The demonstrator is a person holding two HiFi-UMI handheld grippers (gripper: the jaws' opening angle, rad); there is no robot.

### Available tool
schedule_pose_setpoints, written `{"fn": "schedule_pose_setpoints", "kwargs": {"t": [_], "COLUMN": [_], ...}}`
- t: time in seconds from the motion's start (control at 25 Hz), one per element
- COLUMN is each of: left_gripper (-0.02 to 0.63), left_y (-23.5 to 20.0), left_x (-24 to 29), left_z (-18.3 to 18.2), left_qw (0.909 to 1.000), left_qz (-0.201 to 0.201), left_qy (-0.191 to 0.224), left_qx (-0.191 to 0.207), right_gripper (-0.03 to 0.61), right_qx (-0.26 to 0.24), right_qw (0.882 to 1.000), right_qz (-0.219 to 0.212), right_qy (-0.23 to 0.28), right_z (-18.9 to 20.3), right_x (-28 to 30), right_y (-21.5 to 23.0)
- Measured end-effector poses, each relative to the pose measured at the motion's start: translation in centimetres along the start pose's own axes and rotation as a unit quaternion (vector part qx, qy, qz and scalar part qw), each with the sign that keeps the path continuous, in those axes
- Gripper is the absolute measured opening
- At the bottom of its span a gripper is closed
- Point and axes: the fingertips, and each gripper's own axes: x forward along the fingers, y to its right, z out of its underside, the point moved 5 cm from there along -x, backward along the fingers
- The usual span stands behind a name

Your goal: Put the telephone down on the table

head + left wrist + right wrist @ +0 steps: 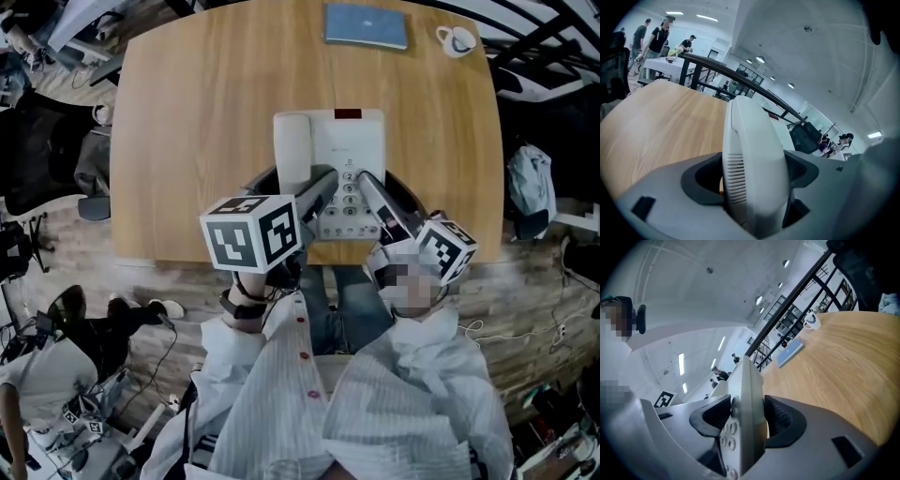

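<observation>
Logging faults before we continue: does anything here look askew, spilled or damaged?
Nothing stands out. The telephone is square to the table, handset in its cradle, clamped by the left gripper and right gripper. The cup stands upright, nothing spilled.

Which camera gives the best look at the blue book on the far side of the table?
The head view: the blue book lies flat near the far edge of the table, whole cover seen from above. The right gripper view shows it small, at a low slant, beyond the telephone. The left gripper view misses it.
</observation>
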Motion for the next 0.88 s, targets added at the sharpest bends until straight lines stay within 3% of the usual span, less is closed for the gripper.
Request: {"fn": "schedule_pose_setpoints", "kwargs": {"t": [0.88], "left_gripper": [0.391], "left_y": [-4.0], "left_x": [8.5], "left_z": [6.0], "left_qw": [0.9966], "left_qz": [-0.004], "left_qy": [-0.08], "left_qx": [-0.021], "right_gripper": [0.242], "right_qx": [0.047], "right_qw": [0.997], "right_qz": [0.062], "right_qy": [-0.028], "right_z": [4.9], "right_x": [1.4], "right_y": [9.5]}}
